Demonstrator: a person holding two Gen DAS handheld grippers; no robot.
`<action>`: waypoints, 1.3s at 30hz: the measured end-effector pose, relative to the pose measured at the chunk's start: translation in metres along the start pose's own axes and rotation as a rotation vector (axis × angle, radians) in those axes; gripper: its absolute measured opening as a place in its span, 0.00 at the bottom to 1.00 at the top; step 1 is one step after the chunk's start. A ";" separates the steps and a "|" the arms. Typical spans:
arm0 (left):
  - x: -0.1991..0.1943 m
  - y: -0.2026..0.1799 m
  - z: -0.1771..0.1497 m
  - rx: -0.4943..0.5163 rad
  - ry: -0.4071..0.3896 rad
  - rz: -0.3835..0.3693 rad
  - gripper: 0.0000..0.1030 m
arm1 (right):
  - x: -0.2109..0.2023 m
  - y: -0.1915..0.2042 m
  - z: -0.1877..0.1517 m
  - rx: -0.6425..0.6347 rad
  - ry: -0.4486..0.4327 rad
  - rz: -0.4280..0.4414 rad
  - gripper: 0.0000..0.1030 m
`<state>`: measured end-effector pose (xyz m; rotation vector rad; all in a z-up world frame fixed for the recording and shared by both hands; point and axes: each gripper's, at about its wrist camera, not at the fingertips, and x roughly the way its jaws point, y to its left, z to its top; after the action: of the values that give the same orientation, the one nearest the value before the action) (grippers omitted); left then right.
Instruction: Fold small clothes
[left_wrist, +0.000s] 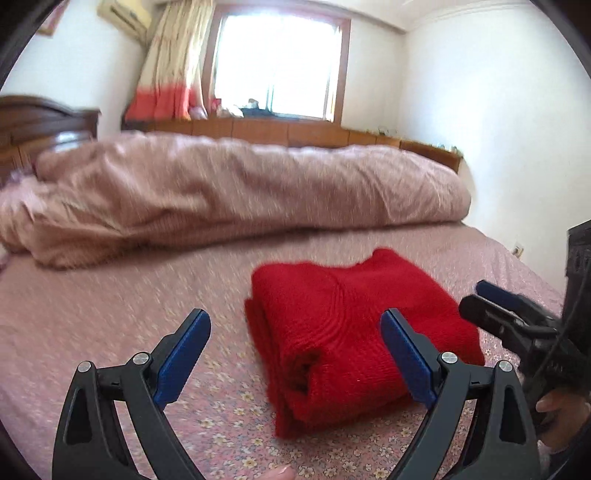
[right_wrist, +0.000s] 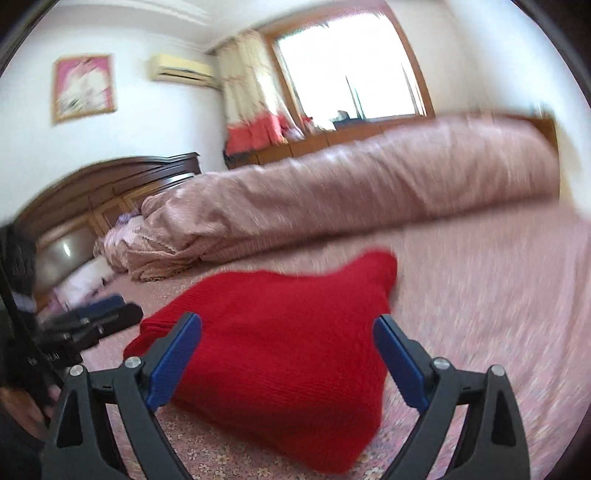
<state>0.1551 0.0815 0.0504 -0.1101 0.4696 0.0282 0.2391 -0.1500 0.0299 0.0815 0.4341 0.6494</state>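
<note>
Black gripper arms with blue pads fill the bottom of both wrist views: the left gripper (left_wrist: 295, 354) has its jaws spread wide with nothing pressed between the pads, and the right gripper (right_wrist: 288, 350) stands equally wide and empty, each hovering just above the cloth. Under them stretches one wide bed (left_wrist: 92, 314), its pink sheet printed with small pale flowers, and it takes up most of the room. Along its far side lies one long pinkish-beige duvet (left_wrist: 240, 192), bunched into a roll from the dark wooden headboard (right_wrist: 110, 184) towards the foot. White walls enclose the space, with one bright window (left_wrist: 280, 62) in a brown frame, and beside it one curtain (left_wrist: 170, 66), cream above and coral red at the bottom. A low row of wooden cabinets (left_wrist: 258, 129) runs under the window and carries some small items too blurred to name. One cream air conditioner (right_wrist: 181, 70) hangs high on the wall, and near it one framed picture (right_wrist: 83, 86) in pink and white, its subject unclear. On the sheet, in front of both grippers, rests one red knitted garment (left_wrist: 343, 332), folded into a thick rectangular stack with its layers showing at the near left edge. In the left wrist view the right gripper shows at the right edge, with fingers of a hand (left_wrist: 554, 410) around its body. Some pale lettering on the left gripper's body in the right wrist view is too smeared to read
</note>
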 end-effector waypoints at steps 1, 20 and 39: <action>-0.009 -0.002 0.000 0.003 -0.021 0.003 0.87 | -0.006 0.007 0.002 -0.034 -0.017 -0.013 0.98; 0.036 -0.003 -0.040 0.040 0.060 -0.011 0.88 | -0.042 -0.038 -0.023 -0.010 0.033 -0.165 1.00; 0.046 0.001 -0.046 0.010 0.096 -0.023 0.95 | -0.017 -0.033 -0.034 -0.052 0.144 -0.186 1.00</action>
<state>0.1756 0.0777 -0.0115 -0.1069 0.5647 -0.0023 0.2310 -0.1885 -0.0013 -0.0554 0.5564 0.4845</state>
